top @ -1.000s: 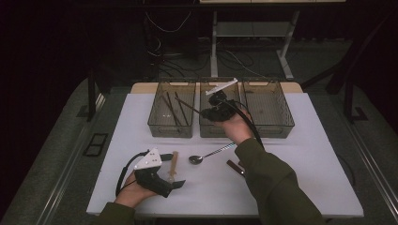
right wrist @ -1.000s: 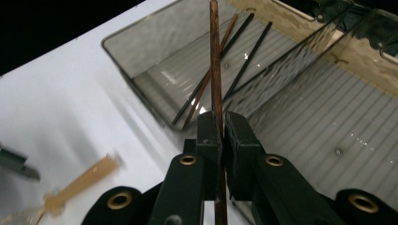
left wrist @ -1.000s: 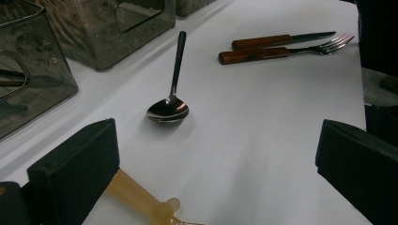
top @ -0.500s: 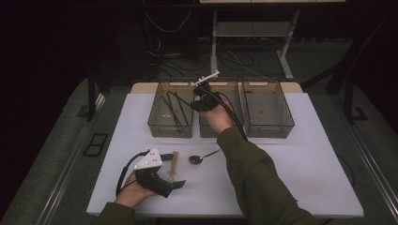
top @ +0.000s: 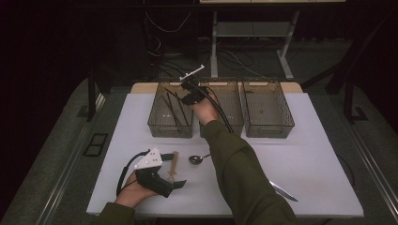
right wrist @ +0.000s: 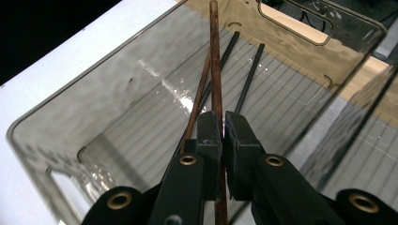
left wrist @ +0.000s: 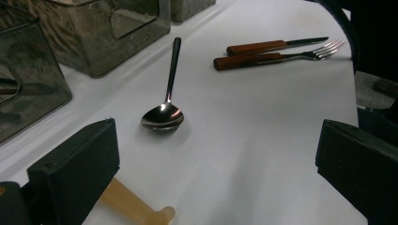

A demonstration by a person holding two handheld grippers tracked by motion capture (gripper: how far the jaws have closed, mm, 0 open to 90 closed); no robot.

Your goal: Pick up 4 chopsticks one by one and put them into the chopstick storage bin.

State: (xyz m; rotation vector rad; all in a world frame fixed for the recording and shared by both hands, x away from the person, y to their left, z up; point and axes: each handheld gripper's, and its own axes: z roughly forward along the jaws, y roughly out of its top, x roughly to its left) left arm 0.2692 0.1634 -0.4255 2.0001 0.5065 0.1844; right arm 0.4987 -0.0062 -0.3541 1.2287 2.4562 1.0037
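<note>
The table (top: 309, 154) is viewed from high above its near edge, facing forward and down, from far enough that the three bins are taken in at once. From the left gripper (left wrist: 220, 173) the tabletop is viewed low and close between the jaws, across to a spoon (left wrist: 165, 105) just ahead, which is shared with the high view. From the right gripper (right wrist: 221, 136) the left bin (right wrist: 70, 108) is looked down into at close range, and this bin is also shared with the high view.
</note>
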